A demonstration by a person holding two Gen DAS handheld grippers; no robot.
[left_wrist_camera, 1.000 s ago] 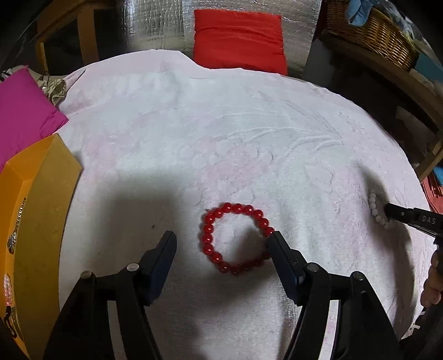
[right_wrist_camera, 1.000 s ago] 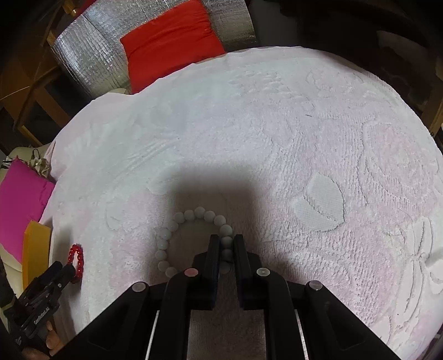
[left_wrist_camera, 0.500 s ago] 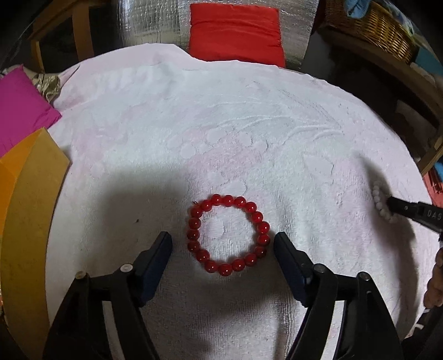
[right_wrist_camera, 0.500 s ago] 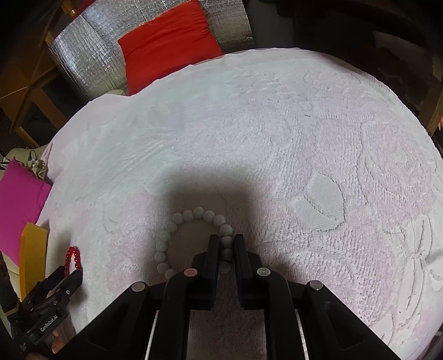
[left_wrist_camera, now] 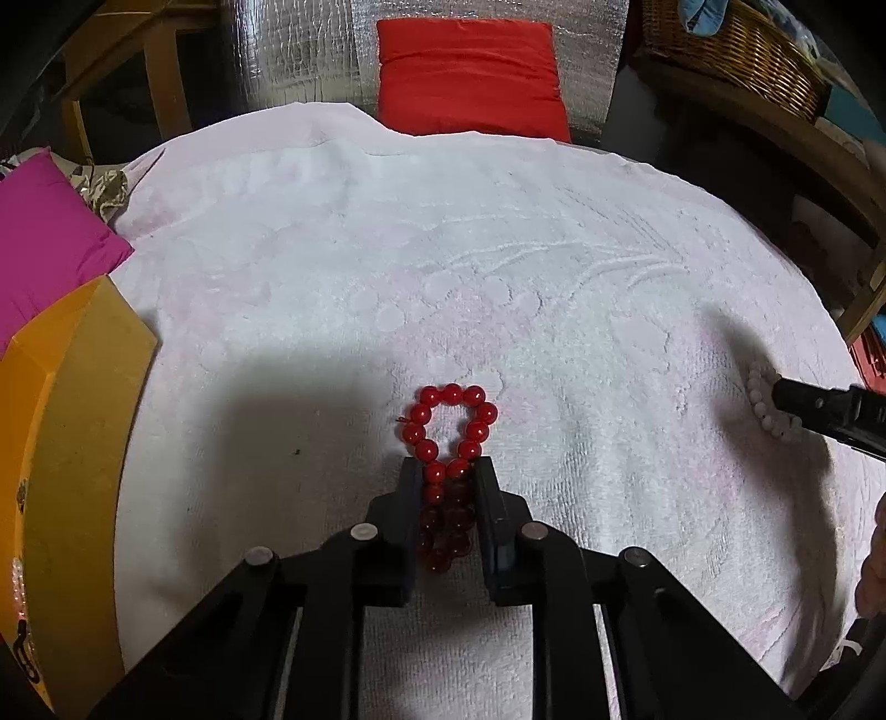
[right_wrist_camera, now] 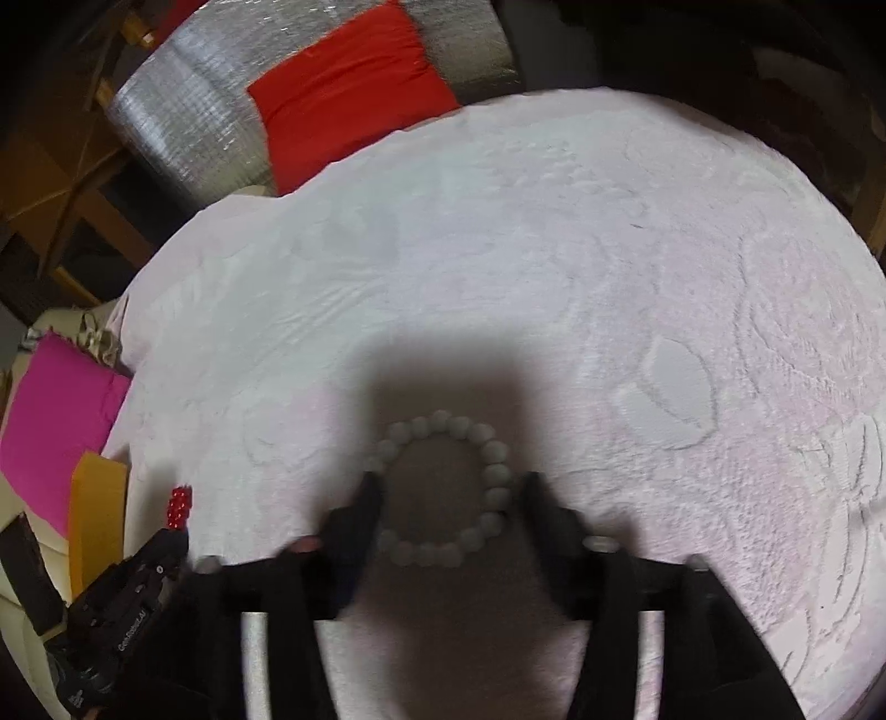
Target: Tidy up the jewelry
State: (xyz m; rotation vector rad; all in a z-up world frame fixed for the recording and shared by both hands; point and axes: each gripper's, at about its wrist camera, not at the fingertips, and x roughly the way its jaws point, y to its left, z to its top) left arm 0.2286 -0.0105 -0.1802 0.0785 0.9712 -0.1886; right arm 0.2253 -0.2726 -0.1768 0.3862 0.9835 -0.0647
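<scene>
A red bead bracelet [left_wrist_camera: 451, 396] lies on the white towel [left_wrist_camera: 443, 249], squeezed into a narrow loop. My left gripper [left_wrist_camera: 448, 468] is closing on its near half, and both pads press on the beads. In the right wrist view this bracelet [right_wrist_camera: 180, 504] peeks out ahead of the left gripper [right_wrist_camera: 160, 548]. A white bead bracelet [right_wrist_camera: 443, 421] lies as a round ring on the towel. My right gripper [right_wrist_camera: 451, 487] straddles it with its jaws opening and blurred, not pinching it. The left wrist view shows the white bracelet [left_wrist_camera: 761, 399] beside the right gripper's fingertip [left_wrist_camera: 786, 393].
An orange box [left_wrist_camera: 72, 415] holding some jewelry stands at the towel's left edge, with a pink cushion [left_wrist_camera: 44, 238] behind it. A red cushion [left_wrist_camera: 470, 72] on silver foil lies at the far edge. A wicker basket [left_wrist_camera: 731, 50] sits on a shelf at the back right.
The left jaws have closed on the red bracelet and squashed its ring into a narrow loop. The right jaws have opened off the white bracelet, which now lies round between them.
</scene>
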